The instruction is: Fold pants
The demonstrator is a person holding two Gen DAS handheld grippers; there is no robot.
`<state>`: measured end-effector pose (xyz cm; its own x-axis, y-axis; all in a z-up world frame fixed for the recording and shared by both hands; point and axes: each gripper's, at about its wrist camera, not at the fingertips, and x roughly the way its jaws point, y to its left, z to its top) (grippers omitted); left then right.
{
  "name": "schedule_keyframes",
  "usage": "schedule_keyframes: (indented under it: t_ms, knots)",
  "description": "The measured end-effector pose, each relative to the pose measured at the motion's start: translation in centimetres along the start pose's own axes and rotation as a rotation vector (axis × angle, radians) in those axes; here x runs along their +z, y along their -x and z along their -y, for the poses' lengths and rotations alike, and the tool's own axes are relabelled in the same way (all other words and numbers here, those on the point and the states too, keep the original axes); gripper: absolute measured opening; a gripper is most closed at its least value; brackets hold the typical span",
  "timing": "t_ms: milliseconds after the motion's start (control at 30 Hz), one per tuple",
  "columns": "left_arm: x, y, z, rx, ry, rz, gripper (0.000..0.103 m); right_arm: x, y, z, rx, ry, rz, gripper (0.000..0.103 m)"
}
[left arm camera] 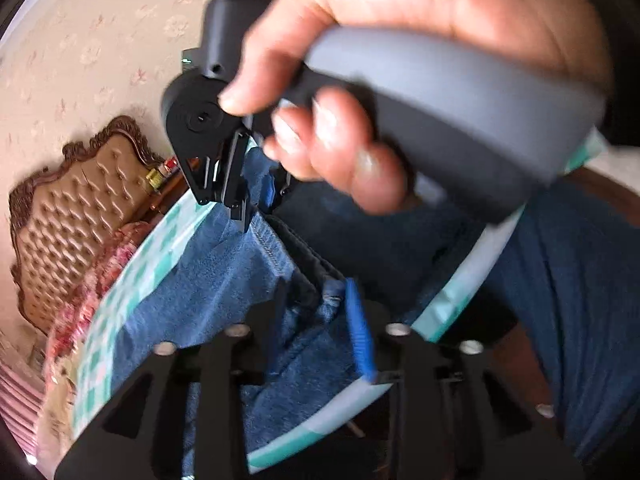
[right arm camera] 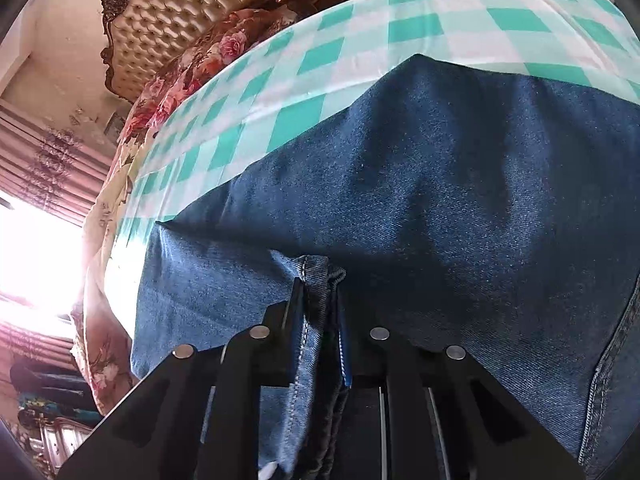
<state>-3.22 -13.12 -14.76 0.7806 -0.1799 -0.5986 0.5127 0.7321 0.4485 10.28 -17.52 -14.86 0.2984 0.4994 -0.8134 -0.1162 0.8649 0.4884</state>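
Right gripper (right arm camera: 320, 300): nearest to its camera, closed on a stitched hem of the pants, several denim layers pinched between the fingers.
Left gripper (left arm camera: 320, 312): narrow, gripping the dark waistband edge of the pants beside its blue pad.
Table (right arm camera: 360, 32): covered with a green and white checked cloth, the pants lie on it.
Pants (right arm camera: 400, 180): blue denim, spread flat over the near part of the table; a folded corner points away toward the far edge. Long axis cannot be told.
Room: a bed with a tufted headboard (right arm camera: 168, 12) and floral bedding (right arm camera: 200, 60) stands behind the table; pink curtains (right arm camera: 48, 160) by a bright window.
Hand (left arm camera: 340, 80): holds the right gripper's grey handle, blurred.
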Motion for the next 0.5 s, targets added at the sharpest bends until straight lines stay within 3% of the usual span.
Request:
schedule_keyframes:
  t_ms: [100, 167, 233, 300, 400, 500]
  knots:
    - [0.4, 1.6, -1.4, -0.088, 0.104, 0.021, 0.045, -0.1, 0.1, -0.8, -0.053, 0.029, 0.004, 0.018]
    - [0.1, 3.1, -3.2, -0.109, 0.204, 0.042, 0.046, -0.3, 0.8, -1.1, -0.103, 0.05, 0.02, 0.037]
    - [-1.2, 4.8, -6.3, -0.112, 0.352, 0.048, 0.045, -1.0, 2.7, -1.5, -0.178, 0.073, 0.084, 0.041]
    - [-3.4, 6.1, -9.6, -0.049, 0.481, 0.04, 0.045, -2.2, 4.5, -2.3, -0.237, 0.112, 0.143, 0.041]
    - [-8.1, 7.7, -14.5, 0.084, 0.666, -0.009, 0.037, -4.2, 5.4, -5.0, -0.25, 0.202, 0.184, 0.041]
    - [-12.4, 8.1, -17.9, 0.182, 0.747, -0.089, 0.034, -6.2, 4.2, -8.2, -0.255, 0.321, 0.174, 0.041]
